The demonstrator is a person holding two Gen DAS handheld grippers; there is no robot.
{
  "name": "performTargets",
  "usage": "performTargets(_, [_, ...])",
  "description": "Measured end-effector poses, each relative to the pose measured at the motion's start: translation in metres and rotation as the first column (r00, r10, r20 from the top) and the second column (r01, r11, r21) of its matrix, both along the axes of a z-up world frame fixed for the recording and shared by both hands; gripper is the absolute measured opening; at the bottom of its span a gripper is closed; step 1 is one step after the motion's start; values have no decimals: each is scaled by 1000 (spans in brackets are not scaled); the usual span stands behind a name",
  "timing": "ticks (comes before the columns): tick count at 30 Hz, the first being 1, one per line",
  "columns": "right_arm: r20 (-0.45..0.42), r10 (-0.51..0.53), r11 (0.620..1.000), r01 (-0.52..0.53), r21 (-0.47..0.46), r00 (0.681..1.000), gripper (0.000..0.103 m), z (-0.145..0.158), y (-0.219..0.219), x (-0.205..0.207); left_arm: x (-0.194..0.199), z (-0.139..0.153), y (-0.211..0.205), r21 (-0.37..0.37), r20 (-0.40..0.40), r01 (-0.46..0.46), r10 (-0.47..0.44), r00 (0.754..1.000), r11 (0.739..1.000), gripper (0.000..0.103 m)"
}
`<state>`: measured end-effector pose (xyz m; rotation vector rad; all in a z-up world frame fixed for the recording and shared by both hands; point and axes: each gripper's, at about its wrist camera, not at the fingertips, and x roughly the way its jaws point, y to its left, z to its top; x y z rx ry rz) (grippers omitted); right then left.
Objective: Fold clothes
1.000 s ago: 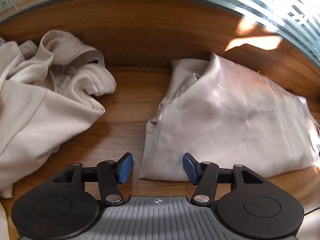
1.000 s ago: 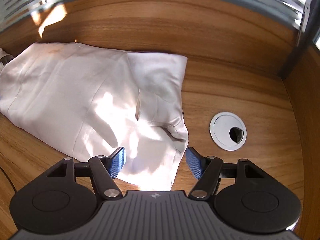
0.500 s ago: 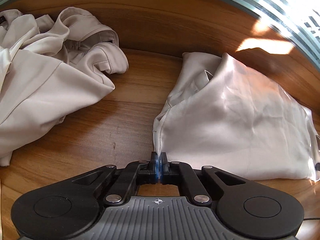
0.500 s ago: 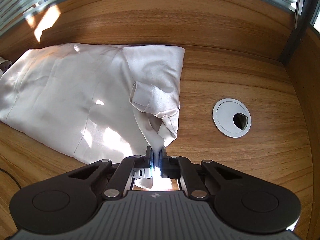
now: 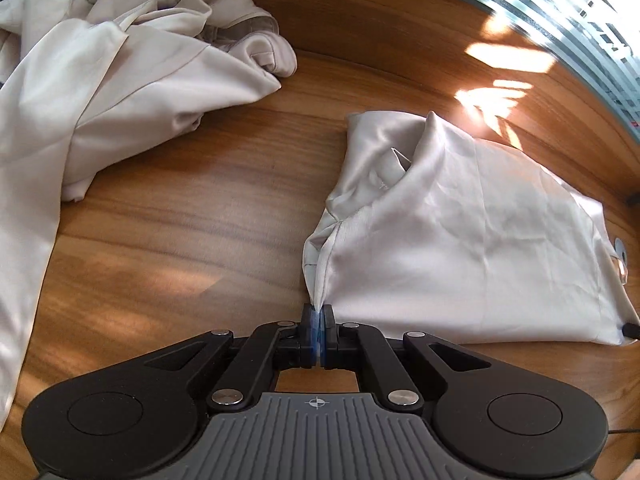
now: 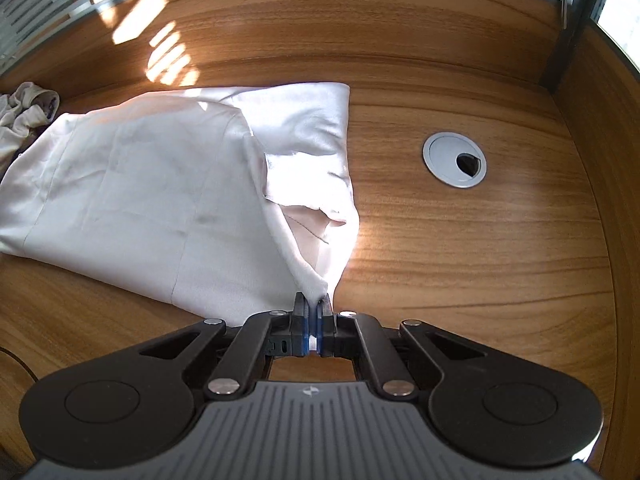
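A folded cream garment (image 5: 472, 240) lies on the wooden desk (image 5: 192, 216), right of centre in the left wrist view. My left gripper (image 5: 318, 312) is shut on its near left corner, and the cloth rises in a taut ridge from the blue pads. In the right wrist view the same garment (image 6: 132, 192) fills the left half. My right gripper (image 6: 313, 302) is shut on its near right corner, which is pulled up into a peak. Both pinched corners are lifted off the desk; the rest of the garment lies on it.
A crumpled pile of cream clothes (image 5: 104, 76) covers the left of the desk, and its edge (image 6: 24, 114) shows far left in the right wrist view. A round metal cable port (image 6: 455, 159) sits right of the garment. A wooden back panel (image 6: 360, 36) and side panel (image 6: 600, 168) wall the desk.
Both grippers stood open over the garment's near corners a second ago; both have shut on the cloth. Since then each has drawn back and up, lifting its corner into a peak.
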<state>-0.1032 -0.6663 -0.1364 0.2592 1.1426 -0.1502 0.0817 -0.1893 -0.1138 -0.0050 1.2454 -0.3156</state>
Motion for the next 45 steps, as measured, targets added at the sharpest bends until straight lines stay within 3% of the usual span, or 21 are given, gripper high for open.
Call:
performTargets(15, [-59,138,986,-132,106,989,4,24,89,-75,-77,5,80,98,-22,-44,46,999,994,4])
performTargets(18, [-69,172,984,-168,62,983,6,22,104,-83,-88,7,87,63,-15,-22,23,1000,998,7])
performTargets(22, [-49,238,971,-239,-22,970,22,29,119,-88,-98,29,91,-15,82,6,-5,997,1000,24])
performTargets(27, [30,268,963,-267,-27,963,27,44,119,-74,-86,47,77,-81,177,49,-33,984,995,39])
performTargets(33, [58,310,950,-312,16,949,32,38,123,-38,-60,38,50,-111,196,113,-90,976,987,40])
performTargets(41, [-45,289,954,-284,94,956,36,-7,108,-13,-51,19,43,-82,161,158,-144,976,984,44])
performTargets(45, [-64,286,954,-278,110,956,46,-17,103,-14,-50,15,47,-66,140,161,-150,979,985,44])
